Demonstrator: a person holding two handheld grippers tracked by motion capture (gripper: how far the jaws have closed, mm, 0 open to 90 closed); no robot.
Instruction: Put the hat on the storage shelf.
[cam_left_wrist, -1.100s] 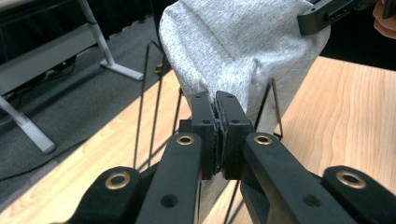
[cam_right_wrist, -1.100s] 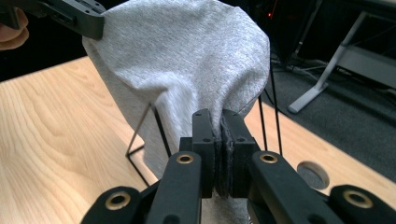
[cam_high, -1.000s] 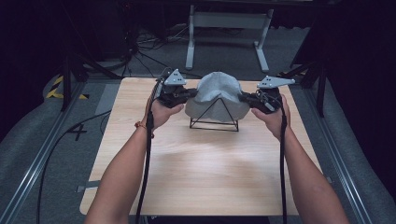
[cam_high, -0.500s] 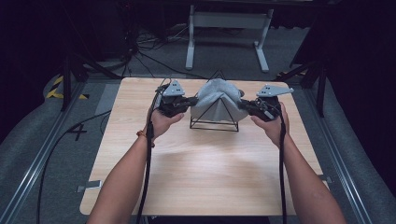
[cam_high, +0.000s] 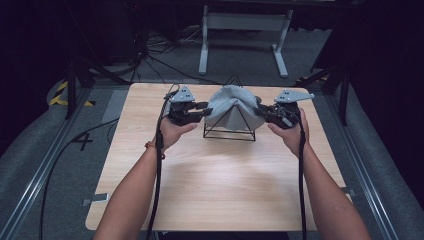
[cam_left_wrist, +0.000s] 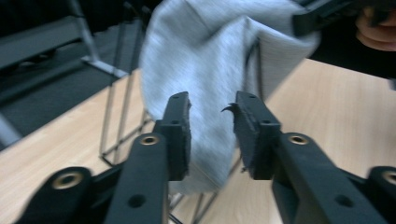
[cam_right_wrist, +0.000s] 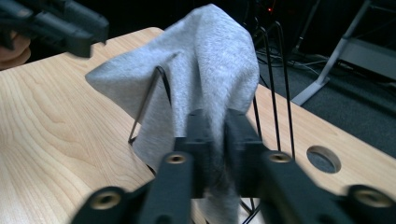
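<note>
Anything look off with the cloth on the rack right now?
The grey cloth sits unevenly on the black wire rack, and the rack's tip pokes out bare behind it. Right gripper pinches one edge; left gripper is open, cloth between its jaws. No damage visible.

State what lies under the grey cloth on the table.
A black wire frame stands under the grey cloth; its base and lower rods show, its upper rods are mostly covered.

grey cloth (cam_high: 231, 106) draped on wire frame (cam_high: 235, 131) | left claw (cam_high: 204, 109), right claw (cam_high: 260, 111) at its sides
</note>
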